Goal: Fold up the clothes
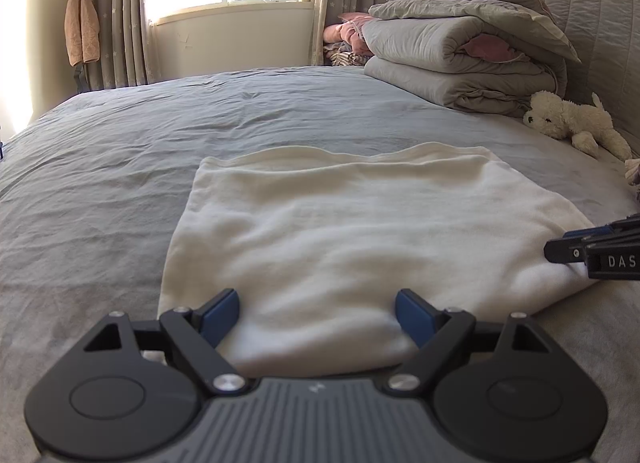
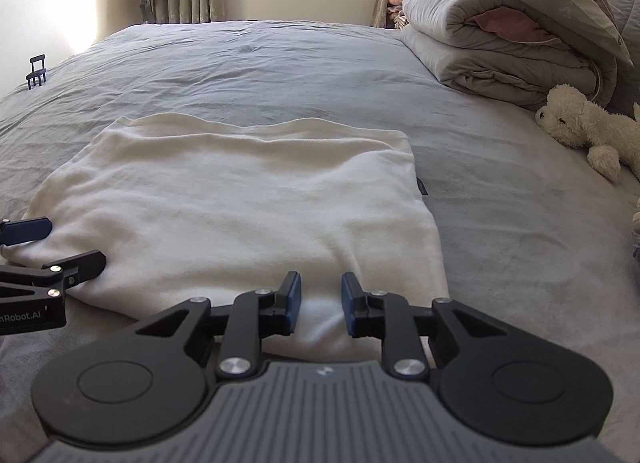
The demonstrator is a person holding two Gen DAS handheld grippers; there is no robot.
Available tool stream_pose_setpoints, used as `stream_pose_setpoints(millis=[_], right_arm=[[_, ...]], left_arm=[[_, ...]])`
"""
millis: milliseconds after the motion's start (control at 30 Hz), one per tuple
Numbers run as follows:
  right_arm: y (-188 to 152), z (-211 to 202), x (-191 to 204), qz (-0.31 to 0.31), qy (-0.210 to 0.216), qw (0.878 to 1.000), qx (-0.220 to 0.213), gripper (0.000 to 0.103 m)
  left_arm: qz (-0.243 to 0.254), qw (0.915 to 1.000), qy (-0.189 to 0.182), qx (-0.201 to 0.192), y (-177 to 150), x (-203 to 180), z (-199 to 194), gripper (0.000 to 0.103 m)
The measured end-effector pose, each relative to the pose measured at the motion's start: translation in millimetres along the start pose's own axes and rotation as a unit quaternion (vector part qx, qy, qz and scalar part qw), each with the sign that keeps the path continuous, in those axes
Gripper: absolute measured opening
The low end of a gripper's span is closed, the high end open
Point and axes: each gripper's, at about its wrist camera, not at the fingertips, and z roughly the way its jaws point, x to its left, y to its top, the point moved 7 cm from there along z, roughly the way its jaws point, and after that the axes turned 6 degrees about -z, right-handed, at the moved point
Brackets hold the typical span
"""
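a cream folded garment (image 1: 360, 231) lies flat on the grey bed sheet (image 1: 120, 151), its far edge toward the stacked grey quilts (image 1: 460, 59). the left gripper (image 1: 318, 315) hangs over the garment's near left part with its blue pads spread wide, nothing clamped between them. the right gripper (image 2: 320, 303) sits over the garment's near right part, pads narrow with a gap showing cloth below, not pinching it. a white plush toy (image 2: 588, 127) lies on the sheet right of the garment, just beside the quilts.

Soft fleecy cream cloth garment (image 1: 352, 223), wrinkled matt grey bedsheet (image 1: 120, 151), fluffy plush toy (image 1: 576, 123)
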Motion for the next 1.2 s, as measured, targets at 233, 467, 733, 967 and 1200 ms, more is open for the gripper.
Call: stream_pose_setpoints(millis=[233, 467, 733, 967, 1200], right_arm=[[0, -1, 1, -0.013, -0.015, 1.000, 0.002, 0.023], [0, -1, 1, -0.025, -0.022, 0.999, 0.002, 0.023], [-7, -2, -32, -0.002, -0.057, 0.998, 0.015, 0.055], [-13, 2, -62, 0.135, 0.024, 0.989, 0.053, 0.059], [-16, -4, -69, 0.175, 0.044, 0.981, 0.064, 0.059]], left_arm=[[0.000, 1.0000, 0.000, 0.000, 0, 0, 0, 0.087], [0.000, 1.0000, -0.001, 0.000, 0, 0, 0, 0.087], [-0.012, 0.9997, -0.010, 0.017, 4, 6, -2, 0.087], [-0.038, 0.9988, -0.009, 0.028, 7, 31, -7, 0.088], [-0.048, 0.9982, 0.000, 0.035, 9, 45, -17, 0.088]])
